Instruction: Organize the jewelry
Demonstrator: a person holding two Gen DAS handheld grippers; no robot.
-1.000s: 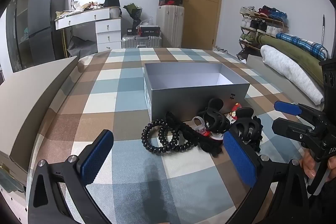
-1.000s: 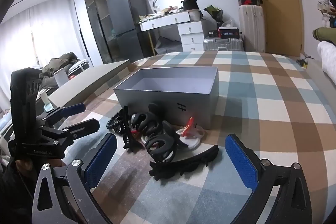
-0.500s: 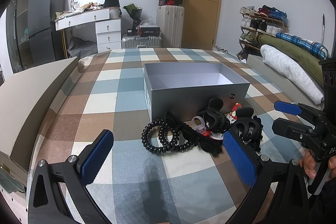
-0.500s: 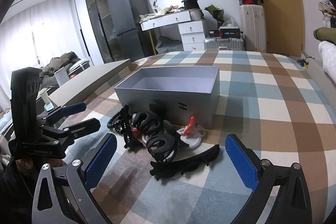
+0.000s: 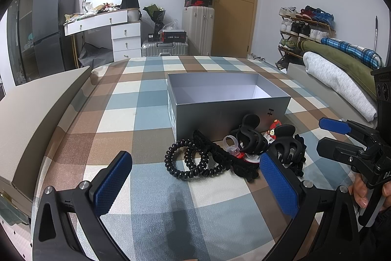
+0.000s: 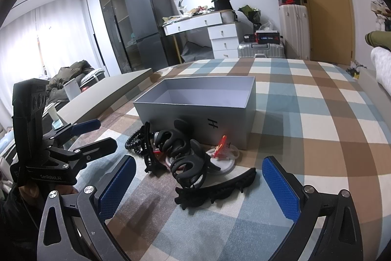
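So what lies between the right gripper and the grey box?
In the right wrist view, black claw clips and a long black clip lie before the grey box.

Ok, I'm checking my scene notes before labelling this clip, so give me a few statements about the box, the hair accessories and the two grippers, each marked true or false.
1. The grey box is open and has nothing visible in it. True.
2. The left gripper is shut on a hair clip. False: its jaws are wide apart and it holds nothing.
3. The black coiled hair ties lie on the checked cloth in front of the box. True.
4. The black claw clip is already inside the box. False: it lies outside, in front of the box.
5. The right gripper is open. True.
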